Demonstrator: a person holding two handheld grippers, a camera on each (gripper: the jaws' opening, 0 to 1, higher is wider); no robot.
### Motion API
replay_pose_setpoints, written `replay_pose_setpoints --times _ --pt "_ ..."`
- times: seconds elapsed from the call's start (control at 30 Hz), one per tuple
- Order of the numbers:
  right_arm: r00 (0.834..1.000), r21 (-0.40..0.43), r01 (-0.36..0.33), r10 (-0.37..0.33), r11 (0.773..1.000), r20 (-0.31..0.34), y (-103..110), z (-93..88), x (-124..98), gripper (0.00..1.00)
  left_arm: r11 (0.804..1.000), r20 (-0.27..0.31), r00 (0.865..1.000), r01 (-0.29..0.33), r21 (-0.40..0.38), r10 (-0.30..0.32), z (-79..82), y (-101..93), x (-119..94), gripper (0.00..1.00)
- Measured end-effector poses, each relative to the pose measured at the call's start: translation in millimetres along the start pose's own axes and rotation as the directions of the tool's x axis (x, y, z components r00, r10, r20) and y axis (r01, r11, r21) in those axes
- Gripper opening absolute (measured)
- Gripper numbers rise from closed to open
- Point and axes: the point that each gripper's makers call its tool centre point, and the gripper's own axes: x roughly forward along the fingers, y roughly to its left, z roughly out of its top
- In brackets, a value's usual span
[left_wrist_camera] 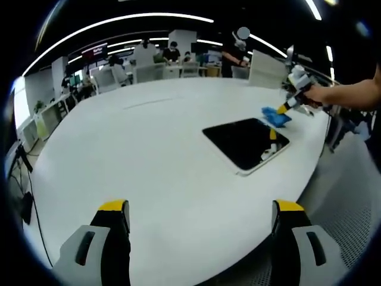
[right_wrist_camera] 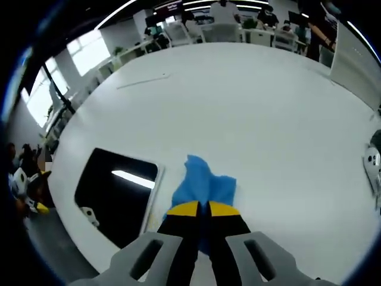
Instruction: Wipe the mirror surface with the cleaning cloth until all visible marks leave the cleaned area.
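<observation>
Our right hand-held gripper (right_wrist_camera: 202, 208) is clenched on the blue cleaning cloth (right_wrist_camera: 202, 185), its yellow-tipped jaws pressed together with the fabric pinched between them and bunched out ahead of the tips. The cloth lies on the white counter (right_wrist_camera: 268, 107), just beside the mirror's pale frame, to the left of this gripper as its own view shows it. The mirror (right_wrist_camera: 113, 193) lies flat on the counter near the edge, its dark glass reflecting a ceiling light strip.

Our left hand-held gripper (left_wrist_camera: 199, 208) is released, jaws standing well apart with nothing between them, hovering above bare counter. Ahead of it and to the right we see the mirror (left_wrist_camera: 244, 142), and at its far corner the cloth (left_wrist_camera: 277, 115) held by the right gripper (left_wrist_camera: 284, 108), with a person's hand (left_wrist_camera: 324, 94) behind it.

We judge the wiping has yet to cover the glass, since the cloth sits off the mirror surface. The risks from here:

- The mirror is not held down, and it lies near the counter edge; a firm sideways stroke could push it along or off.
- Only a small fold is pinched, so drag on the glass could pull the cloth free.
- If the cloth bunches too thinly under the tips, the jaws could scrape the glass.
- We cannot make out any marks on the glass, so stopping early is possible.
</observation>
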Motion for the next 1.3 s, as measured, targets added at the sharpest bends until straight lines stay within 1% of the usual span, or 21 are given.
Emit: replay_pose_setpoints --times 0.13,0.23,0.3,0.47,0.5,0.53,0.57,0.6,0.67,0.73,0.8,0.83,0.87,0.93,0.97,1.0,1.1,1.17,1.2,1.23,1.3 --pt "1.000 -0.008 0.022 -0.022 1.000 -0.022 -7 -12.1 11 0.01 1.000 0.002 1.000 -0.002 -0.008 0.002 0.6 0.9 0 0.99" --pt "0.999 -0.052 0.037 -0.038 0.998 -0.026 -9 -19.1 16 0.00 1.000 0.001 1.000 0.000 -0.013 0.000 0.4 1.5 0 0.99" --pt "0.999 -0.070 0.034 -0.034 0.997 -0.006 -10 -18.9 16 0.00 1.000 0.003 1.000 0.004 -0.018 -0.004 0.7 0.6 0 0.99" --pt "1.000 -0.076 0.029 -0.029 0.997 -0.002 -9 -18.2 15 0.01 1.000 0.000 1.000 0.016 -0.012 -0.016 0.3 -1.9 1 0.99" --pt "1.000 -0.099 -0.005 0.004 0.995 -0.005 -5 -19.4 12 0.03 1.000 0.000 1.000 0.018 -0.012 -0.018 0.3 -2.2 1 0.99" --pt "1.000 -0.092 -0.013 0.013 0.996 -0.006 -3 -19.6 12 0.08 1.000 0.000 1.000 0.017 -0.010 -0.017 0.3 -2.1 1 0.99" --pt "1.000 -0.055 -0.024 0.023 0.998 -0.003 -1 -18.5 11 0.14 1.000 0.000 1.000 0.017 -0.009 -0.017 0.4 -2.2 1 0.99" --pt "0.998 -0.034 -0.051 0.052 0.998 0.031 6 -12.6 7 0.21 1.000 0.000 1.000 0.017 -0.009 -0.017 0.4 -2.1 1 0.99" --pt "0.992 -0.088 -0.066 0.075 0.994 0.099 12 -0.9 1 0.35 1.000 0.004 1.000 0.015 -0.012 -0.015 1.1 -1.9 1 0.99" --pt "0.983 -0.173 -0.083 0.108 0.981 0.145 20 4.4 -9 0.39 1.000 0.008 1.000 0.016 -0.015 -0.015 1.7 -1.6 1 0.99" --pt "0.985 -0.175 -0.081 0.105 0.981 0.133 19 -4.4 -14 0.41 1.000 0.018 1.000 0.022 -0.019 -0.021 3.9 -3.0 1 0.99" --pt "0.982 -0.218 -0.096 0.128 0.971 0.139 20 -10.5 -18 0.43 1.000 0.028 0.999 0.024 -0.014 -0.024 6.1 -3.7 1 0.99" --pt "0.974 -0.250 -0.106 0.150 0.962 0.167 22 -11.5 -21 0.46 1.000 0.039 0.999 0.026 -0.014 -0.026 8.7 -5.6 -1 0.99" --pt "0.962 -0.308 -0.111 0.180 0.945 0.206 23 -16.5 -27 0.47 0.999 0.050 0.998 0.031 -0.023 -0.030 11.3 -7.0 -2 0.99" --pt "0.963 -0.301 -0.096 0.164 0.949 0.212 17 -24.5 -32 0.47 0.999 0.051 0.998 0.029 -0.024 -0.028 11.2 -6.1 -2 0.99" --pt "0.962 -0.295 -0.090 0.160 0.951 0.221 14 -27.3 -35 0.47 0.999 0.051 0.998 0.029 -0.023 -0.027 11.1 -5.7 -1 0.99" --pt "0.939 -0.257 -0.080 0.159 0.963 0.304 6 -32.2 -54 0.49 1.000 0.074 0.997 0.029 -0.009 -0.028 14.5 -6.9 -2 0.99" --pt "0.930 -0.242 -0.060 0.143 0.968 0.339 -2 -35.8 -61 0.52 1.000 0.073 0.997 0.028 -0.011 -0.027 14.0 -6.2 -2 0.99" --pt "0.923 -0.222 -0.064 0.142 0.973 0.357 -4 -35.9 -64 0.55 1.000 0.073 0.997 0.027 -0.015 -0.026 13.9 -6.0 -2 0.99" --pt "0.916 -0.185 -0.091 0.155 0.979 0.371 -5 -37.5 -66 0.59 1.000 0.072 0.997 0.025 -0.016 -0.024 14.0 -5.9 -2 0.99" --pt "0.899 -0.150 -0.164 0.211 0.975 0.384 0 -40.7 -69 0.81 1.000 0.072 0.997 0.025 -0.016 -0.024 14.1 -6.4 -2 0.99"
